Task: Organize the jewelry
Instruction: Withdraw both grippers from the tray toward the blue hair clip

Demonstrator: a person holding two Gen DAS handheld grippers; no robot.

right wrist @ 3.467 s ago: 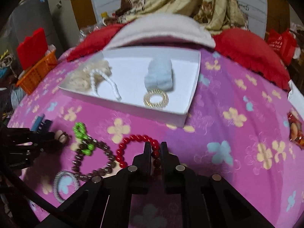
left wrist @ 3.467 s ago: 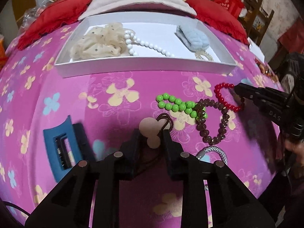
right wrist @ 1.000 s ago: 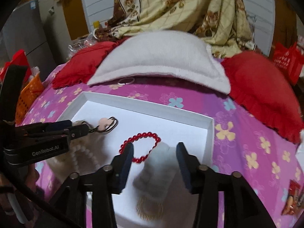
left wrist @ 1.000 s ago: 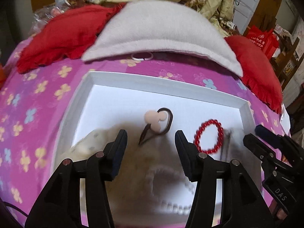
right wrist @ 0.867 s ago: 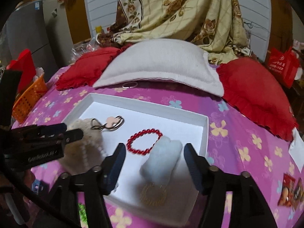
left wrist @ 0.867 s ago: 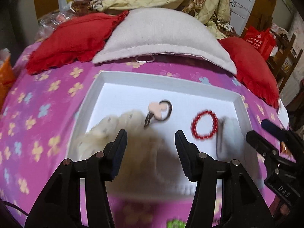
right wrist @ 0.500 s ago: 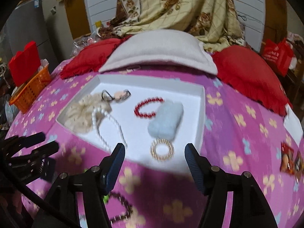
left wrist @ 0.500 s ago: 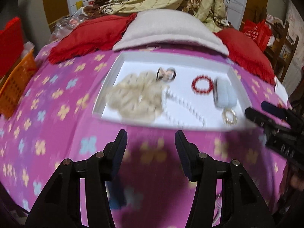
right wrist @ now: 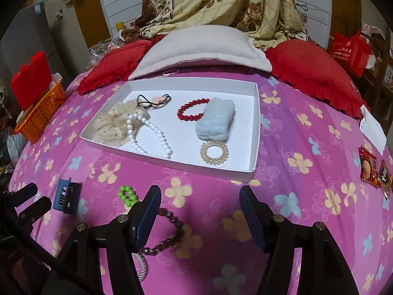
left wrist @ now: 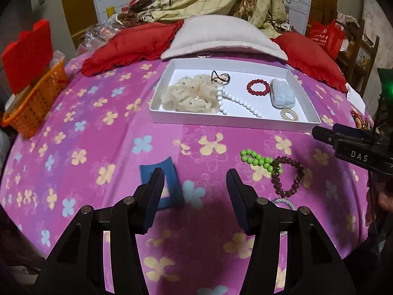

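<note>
A white tray (left wrist: 235,123) on the pink flowered cover holds a cream scrunchie (left wrist: 194,93), a white pearl string (left wrist: 235,100), a red bead bracelet (right wrist: 192,109), a pale blue fluffy band (right wrist: 216,120), a gold coil tie (right wrist: 213,152) and a black hair tie with a pink charm (right wrist: 154,99). Nearer lie a blue hair clip (left wrist: 169,186), a green bead bracelet (left wrist: 258,159), a brown bead bracelet (left wrist: 287,177) and a silver braided ring (left wrist: 285,201). My left gripper (left wrist: 195,184) is open and empty beside the clip. My right gripper (right wrist: 199,211) is open and empty beside the brown bracelet (right wrist: 172,231).
An orange basket (left wrist: 36,103) with a red box stands at the left edge of the bed. Red cushions (left wrist: 130,46) and a pale pillow (left wrist: 221,36) lie behind the tray. Snack packets (right wrist: 373,169) and a white paper (right wrist: 373,125) sit at the right.
Both grippers carried the charm hair tie and the red bracelet into the tray and let them go. They have since drawn back toward the near side. The right jaws stand wider.
</note>
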